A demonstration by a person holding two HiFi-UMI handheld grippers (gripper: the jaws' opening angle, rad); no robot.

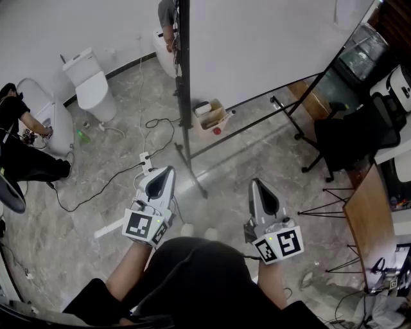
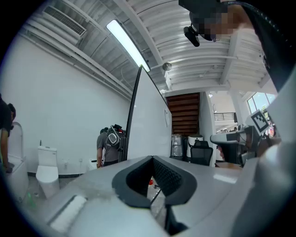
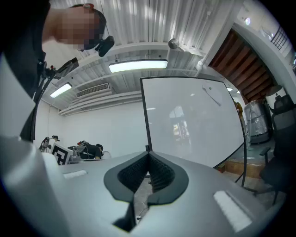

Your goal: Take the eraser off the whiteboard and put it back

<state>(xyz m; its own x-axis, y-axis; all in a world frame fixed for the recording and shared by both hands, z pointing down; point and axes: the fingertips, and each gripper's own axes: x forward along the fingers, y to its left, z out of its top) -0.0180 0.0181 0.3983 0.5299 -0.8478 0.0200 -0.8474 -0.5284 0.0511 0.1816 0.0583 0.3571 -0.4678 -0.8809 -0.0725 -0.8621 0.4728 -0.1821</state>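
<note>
The whiteboard (image 1: pixel 270 45) stands on a black wheeled frame ahead of me, across the marble floor. In the right gripper view a small pale object (image 3: pixel 212 97) sits slanted high on the whiteboard (image 3: pixel 189 120); it is too small to tell whether it is the eraser. My left gripper (image 1: pixel 168 168) and right gripper (image 1: pixel 255 181) are held level at waist height, well short of the board. Both are shut with nothing between their jaws, as the left gripper (image 2: pixel 151 157) and right gripper (image 3: pixel 148 152) show in their own views.
A cardboard box (image 1: pixel 212 115) sits at the board's foot. A toilet (image 1: pixel 90 80) and a crouching person (image 1: pixel 16 148) are at the left, another person (image 1: pixel 168 19) behind the board. Cables (image 1: pixel 96 186) cross the floor. A black chair (image 1: pixel 350 135) and a wooden table (image 1: pixel 372 218) stand at the right.
</note>
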